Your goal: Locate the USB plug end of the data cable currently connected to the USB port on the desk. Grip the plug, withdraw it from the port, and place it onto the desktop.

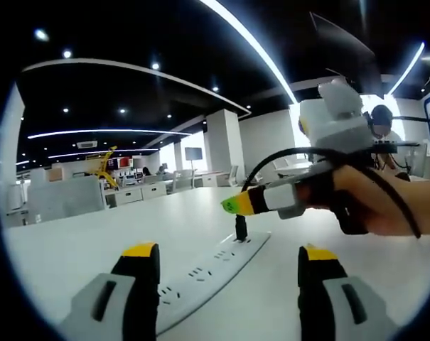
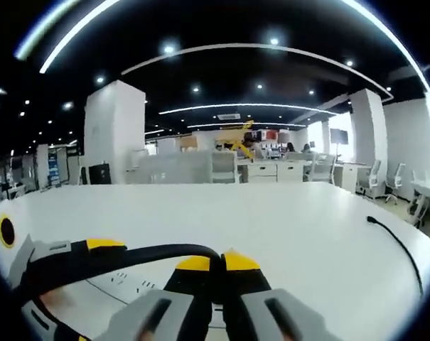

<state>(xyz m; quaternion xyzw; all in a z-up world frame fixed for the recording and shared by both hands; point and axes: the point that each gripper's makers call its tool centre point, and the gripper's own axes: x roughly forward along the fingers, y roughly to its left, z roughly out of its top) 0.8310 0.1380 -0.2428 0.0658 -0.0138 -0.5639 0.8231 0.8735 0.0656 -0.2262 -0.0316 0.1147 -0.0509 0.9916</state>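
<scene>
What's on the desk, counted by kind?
Power strips: 1
Black plugs in the strip: 1
Loose black cables: 1
Hand-held grippers over the desk: 2
Total: 5

A power strip [image 1: 200,273] lies on the white desk [image 1: 79,241], between the left gripper's [image 1: 225,273] jaws. At the strip's far end a plug [image 1: 241,227] stands in it, directly beneath the right gripper [image 1: 236,204] reaching in from the right.

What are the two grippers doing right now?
Left gripper: open, holding nothing.
Right gripper: shut on the black cable.
</scene>
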